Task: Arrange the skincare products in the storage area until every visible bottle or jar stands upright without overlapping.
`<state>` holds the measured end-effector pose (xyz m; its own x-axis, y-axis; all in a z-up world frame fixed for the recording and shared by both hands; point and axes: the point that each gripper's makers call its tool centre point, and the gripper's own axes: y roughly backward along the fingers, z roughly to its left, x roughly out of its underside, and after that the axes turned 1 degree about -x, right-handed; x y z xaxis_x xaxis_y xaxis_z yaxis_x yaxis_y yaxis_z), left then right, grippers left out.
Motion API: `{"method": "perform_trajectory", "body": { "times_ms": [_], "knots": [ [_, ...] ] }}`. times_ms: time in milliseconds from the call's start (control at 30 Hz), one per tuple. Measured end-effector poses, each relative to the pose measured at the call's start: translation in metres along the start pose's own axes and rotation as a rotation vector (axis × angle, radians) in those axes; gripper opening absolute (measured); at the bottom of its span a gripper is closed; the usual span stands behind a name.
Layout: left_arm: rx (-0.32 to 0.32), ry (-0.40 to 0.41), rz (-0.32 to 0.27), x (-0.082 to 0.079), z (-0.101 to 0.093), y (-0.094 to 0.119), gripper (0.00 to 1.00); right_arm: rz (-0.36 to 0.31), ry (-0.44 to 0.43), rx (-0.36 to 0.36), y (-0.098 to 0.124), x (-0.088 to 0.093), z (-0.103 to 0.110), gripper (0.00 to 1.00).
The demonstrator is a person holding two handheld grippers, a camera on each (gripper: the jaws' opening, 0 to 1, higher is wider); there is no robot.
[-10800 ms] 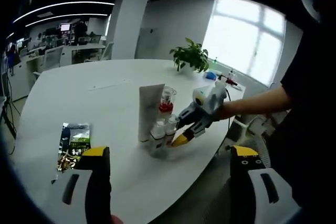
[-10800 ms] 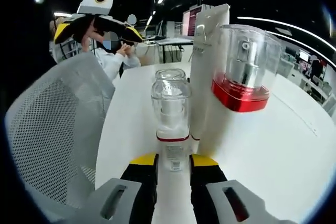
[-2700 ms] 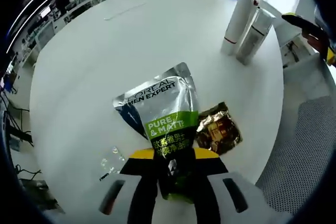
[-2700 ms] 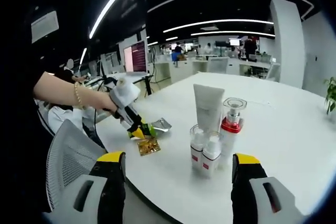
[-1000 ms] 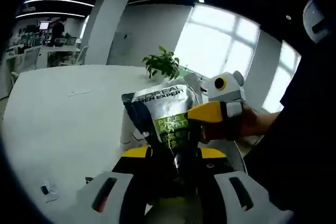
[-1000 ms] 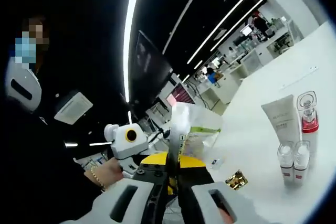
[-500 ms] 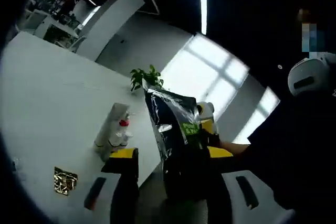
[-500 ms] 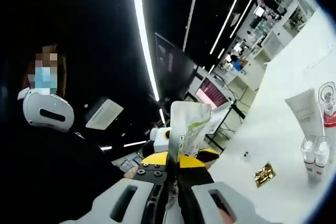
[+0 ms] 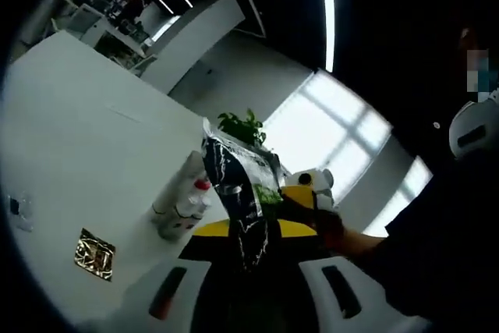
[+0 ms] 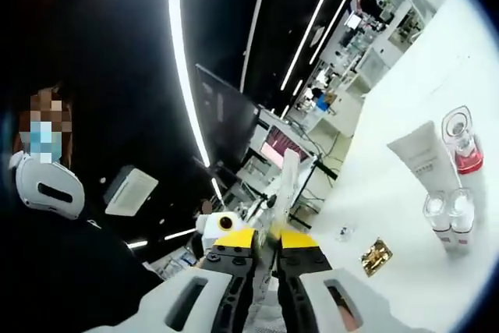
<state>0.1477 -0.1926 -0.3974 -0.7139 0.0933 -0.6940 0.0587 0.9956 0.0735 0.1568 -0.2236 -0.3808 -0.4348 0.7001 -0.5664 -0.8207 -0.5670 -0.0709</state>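
A silver and dark sachet point(image 9: 240, 185) with a green label hangs in the air, and my left gripper point(image 9: 251, 228) is shut on its lower part. My right gripper point(image 9: 306, 194) reaches in from the right, close against the sachet's edge. In the right gripper view the sachet point(image 10: 287, 181) stands edge-on between the jaws of my right gripper point(image 10: 267, 241), which are slightly apart. On the white table point(image 10: 468, 76) a white tube point(image 10: 423, 161), a pump bottle point(image 10: 461, 144) with a red collar and two small bottles point(image 10: 448, 214) stand upright together.
A gold foil packet point(image 10: 376, 256) and a small clear packet point(image 10: 343, 232) lie flat on the table near its edge. A potted plant point(image 9: 243, 125) stands at the table's far side. A person's sleeve point(image 9: 437, 263) is on the right.
My left gripper, open half a second ago, has shut on the sachet again. My right gripper's jaws have parted a little. Both views have swung.
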Motion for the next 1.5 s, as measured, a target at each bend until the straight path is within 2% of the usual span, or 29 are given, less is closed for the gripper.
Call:
{"method": "perform_trajectory", "body": {
  "times_ms": [133, 233, 300, 367, 400, 467, 533, 567, 633, 700, 767, 833, 867, 1033, 1067, 1100, 1133, 1233, 1333, 1467, 1500],
  "knots": [
    [-0.009, 0.006, -0.037, -0.002, 0.000, -0.001, 0.12, 0.001, -0.018, 0.006, 0.002, 0.007, -0.004, 0.13],
    [-0.011, -0.002, -0.039, -0.003, 0.001, -0.001, 0.13, -0.004, -0.040, -0.011, 0.004, 0.005, -0.001, 0.09],
    [-0.014, -0.009, -0.065, -0.008, 0.004, 0.003, 0.11, -0.007, -0.046, -0.009, 0.006, 0.002, -0.002, 0.07],
    [0.037, 0.057, -0.089, -0.014, 0.000, 0.007, 0.04, 0.007, -0.049, -0.015, 0.009, 0.002, -0.002, 0.06],
    [0.054, 0.093, -0.084, -0.015, -0.001, 0.009, 0.02, 0.017, -0.083, -0.047, 0.010, 0.003, 0.004, 0.05],
    [0.043, 0.071, -0.078, -0.014, 0.002, 0.010, 0.00, 0.026, -0.082, -0.051, 0.010, 0.004, 0.006, 0.05],
    [0.017, 0.051, -0.049, -0.010, 0.005, 0.011, 0.00, 0.056, -0.043, 0.002, 0.011, 0.008, -0.003, 0.05],
    [-0.030, 0.024, -0.020, -0.005, 0.011, 0.012, 0.00, 0.069, -0.046, 0.024, 0.010, 0.010, -0.006, 0.05],
    [-0.079, 0.027, 0.017, 0.003, 0.020, 0.012, 0.00, 0.084, -0.021, 0.070, 0.009, 0.014, -0.014, 0.05],
    [-0.071, 0.056, 0.022, 0.006, 0.021, 0.013, 0.00, 0.109, 0.001, 0.162, 0.010, 0.019, -0.029, 0.02],
    [-0.049, 0.111, 0.018, 0.007, 0.019, 0.015, 0.00, 0.132, 0.005, 0.205, 0.011, 0.022, -0.038, 0.00],
    [-0.035, 0.119, 0.016, 0.009, 0.018, 0.017, 0.00, 0.133, 0.007, 0.197, 0.009, 0.024, -0.036, 0.00],
    [-0.007, 0.139, 0.012, 0.009, 0.014, 0.018, 0.00, 0.138, 0.013, 0.201, 0.009, 0.024, -0.037, 0.00],
    [-0.037, 0.109, -0.001, 0.014, 0.027, 0.022, 0.00, 0.151, -0.021, 0.166, 0.008, 0.029, -0.032, 0.00],
    [-0.044, 0.116, 0.015, 0.019, 0.030, 0.020, 0.00, 0.148, -0.032, 0.154, 0.007, 0.029, -0.029, 0.00],
    [-0.056, 0.120, 0.047, 0.025, 0.032, 0.020, 0.01, 0.150, -0.042, 0.145, 0.007, 0.030, -0.028, 0.00],
    [-0.070, 0.090, 0.056, 0.028, 0.035, 0.019, 0.05, 0.154, -0.048, 0.148, 0.007, 0.031, -0.029, 0.00],
    [-0.053, 0.098, 0.065, 0.031, 0.031, 0.015, 0.14, 0.160, -0.064, 0.176, 0.009, 0.034, -0.040, 0.00],
    [-0.079, 0.104, 0.061, 0.033, 0.039, 0.015, 0.04, 0.110, -0.158, 0.160, 0.010, 0.030, -0.044, 0.00],
    [-0.098, 0.117, 0.082, 0.036, 0.045, 0.012, 0.07, 0.116, -0.161, 0.169, 0.009, 0.034, -0.048, 0.00],
    [-0.116, 0.120, 0.095, 0.039, 0.048, 0.012, 0.05, 0.122, -0.163, 0.179, 0.009, 0.035, -0.050, 0.00]
  ]
}}
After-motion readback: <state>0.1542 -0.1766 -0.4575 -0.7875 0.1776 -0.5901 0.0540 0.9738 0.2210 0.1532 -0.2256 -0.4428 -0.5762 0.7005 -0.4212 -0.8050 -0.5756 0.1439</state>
